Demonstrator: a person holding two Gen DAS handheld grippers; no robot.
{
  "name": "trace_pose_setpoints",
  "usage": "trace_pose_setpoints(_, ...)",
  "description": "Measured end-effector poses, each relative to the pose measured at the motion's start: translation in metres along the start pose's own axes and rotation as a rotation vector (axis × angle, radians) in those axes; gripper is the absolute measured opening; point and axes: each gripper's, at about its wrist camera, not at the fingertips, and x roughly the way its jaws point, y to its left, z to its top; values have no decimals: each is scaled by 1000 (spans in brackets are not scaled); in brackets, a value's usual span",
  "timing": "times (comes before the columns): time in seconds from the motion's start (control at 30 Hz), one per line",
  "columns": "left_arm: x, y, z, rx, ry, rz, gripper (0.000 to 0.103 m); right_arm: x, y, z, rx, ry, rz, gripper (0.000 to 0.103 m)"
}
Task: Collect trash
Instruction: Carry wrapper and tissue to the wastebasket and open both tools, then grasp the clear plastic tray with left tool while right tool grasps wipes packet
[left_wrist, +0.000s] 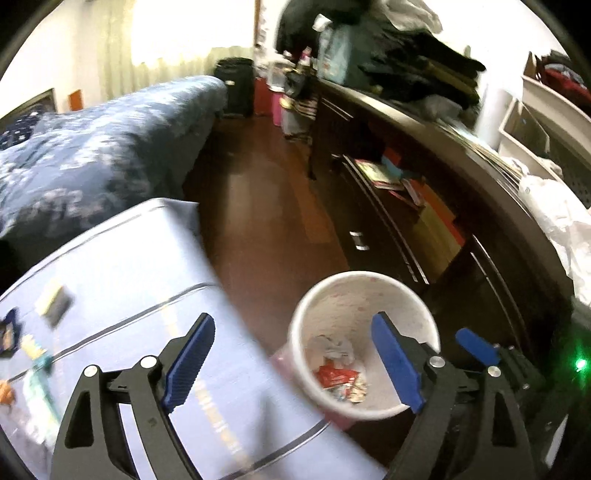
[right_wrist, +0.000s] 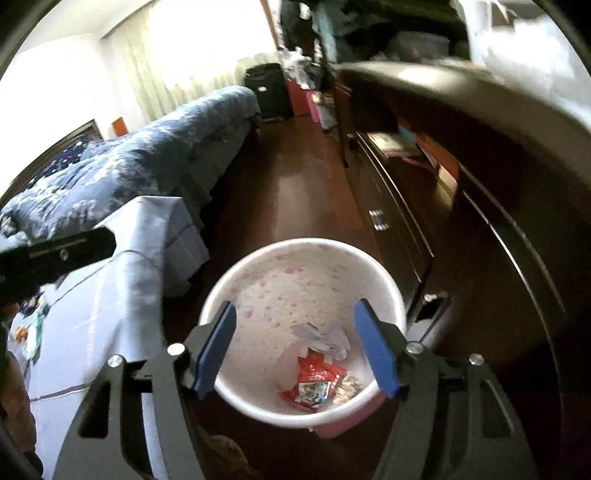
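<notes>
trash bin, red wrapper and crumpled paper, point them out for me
trash bin (right_wrist: 236, 275), right wrist view, on its white rim
red wrapper (right_wrist: 317, 373), right wrist view, on its red middle
crumpled paper (right_wrist: 325, 338), right wrist view, on its grey folds

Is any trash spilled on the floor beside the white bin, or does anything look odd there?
Nothing stands out. The white round bin with pink speckles stands upright on the dark wooden floor, and the red wrapper and crumpled white paper lie inside it.
</notes>
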Motion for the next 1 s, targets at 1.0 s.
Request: trace_pose_setpoints(1.0,-89,236,-123,-371,-38,456,97,-38,254,-46,-475,58,284,77)
